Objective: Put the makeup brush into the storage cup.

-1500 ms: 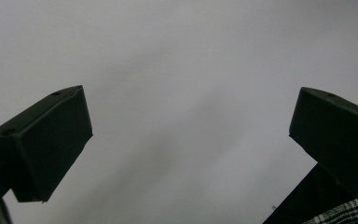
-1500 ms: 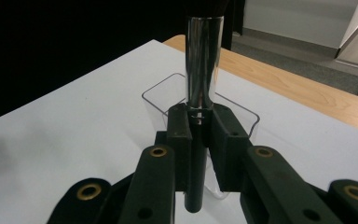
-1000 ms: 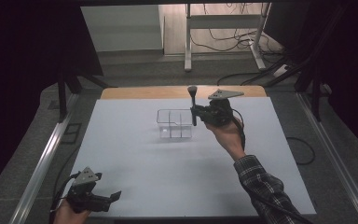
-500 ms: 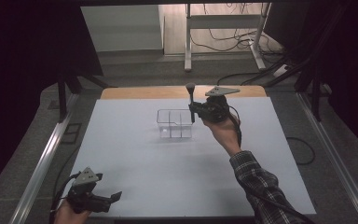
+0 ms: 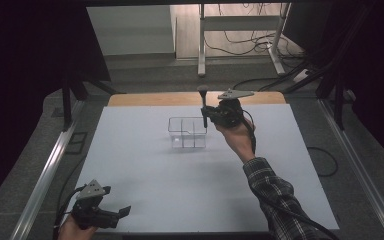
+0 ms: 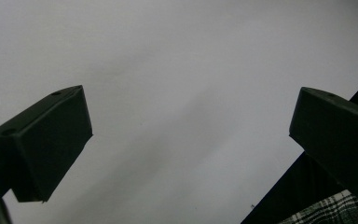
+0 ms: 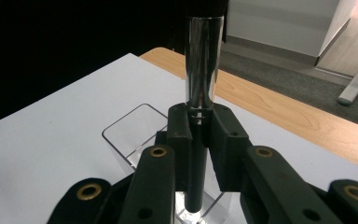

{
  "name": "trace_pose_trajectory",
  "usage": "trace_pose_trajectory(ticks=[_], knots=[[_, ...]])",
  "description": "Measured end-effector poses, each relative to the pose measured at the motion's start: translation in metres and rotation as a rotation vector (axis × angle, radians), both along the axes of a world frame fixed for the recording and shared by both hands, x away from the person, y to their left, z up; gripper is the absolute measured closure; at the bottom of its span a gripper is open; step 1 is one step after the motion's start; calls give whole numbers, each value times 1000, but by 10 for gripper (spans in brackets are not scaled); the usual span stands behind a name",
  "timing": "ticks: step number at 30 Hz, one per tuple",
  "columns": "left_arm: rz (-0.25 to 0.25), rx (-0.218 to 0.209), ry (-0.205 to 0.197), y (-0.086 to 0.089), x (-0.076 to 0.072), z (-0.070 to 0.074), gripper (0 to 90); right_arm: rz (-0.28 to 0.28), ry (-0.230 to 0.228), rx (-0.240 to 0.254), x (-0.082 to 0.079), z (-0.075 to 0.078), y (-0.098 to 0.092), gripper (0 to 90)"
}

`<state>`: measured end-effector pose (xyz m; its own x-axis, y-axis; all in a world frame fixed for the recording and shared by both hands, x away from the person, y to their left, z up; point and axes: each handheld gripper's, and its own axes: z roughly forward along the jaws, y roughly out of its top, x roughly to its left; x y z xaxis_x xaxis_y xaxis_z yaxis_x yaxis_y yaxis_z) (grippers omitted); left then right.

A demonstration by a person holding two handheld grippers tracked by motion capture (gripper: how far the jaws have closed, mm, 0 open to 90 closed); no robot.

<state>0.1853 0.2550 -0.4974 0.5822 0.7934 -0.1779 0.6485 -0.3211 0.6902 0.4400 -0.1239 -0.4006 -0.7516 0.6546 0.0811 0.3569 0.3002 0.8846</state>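
A clear plastic box [image 5: 186, 132] with divided compartments stands on the white table [image 5: 145, 175], a little beyond its middle. My right gripper [image 5: 206, 116] is shut on a makeup brush [image 5: 203, 102] held upright, its black bristles on top and a silver ferrule [image 7: 204, 65] below them. In the right gripper view the jaws clamp the black handle [image 7: 196, 186], whose lower end dips into the clear box [image 7: 130, 135] at its right side. My left gripper [image 5: 119, 217] rests at the table's near left corner, and its jaws [image 6: 191, 135] stand wide open over bare white surface.
A wooden strip [image 5: 155, 98] borders the table's far edge. Metal rails [image 5: 45, 175] run along both sides. A plaid sleeve [image 5: 275, 195] reaches in from the near right. Table legs and cables [image 5: 240, 45] stand on the floor beyond.
My right gripper has shifted the brush slightly left, over the box's right side. The left gripper has stayed where it was.
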Motion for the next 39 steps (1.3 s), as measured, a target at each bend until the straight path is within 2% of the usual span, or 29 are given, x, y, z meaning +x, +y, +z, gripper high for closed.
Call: trace_pose_trajectory(ticks=[13,16,39], knots=[[-7,13,-3,-1,0,0,0,-5,-6,-5,7,-2,10,781],[-9,16,-5,0,0,0,0,-5,-10,-21,8,-6,14,781],[-12,22,-2,-1,0,-1,0,-3,14,-32,12,-31,28,781]])
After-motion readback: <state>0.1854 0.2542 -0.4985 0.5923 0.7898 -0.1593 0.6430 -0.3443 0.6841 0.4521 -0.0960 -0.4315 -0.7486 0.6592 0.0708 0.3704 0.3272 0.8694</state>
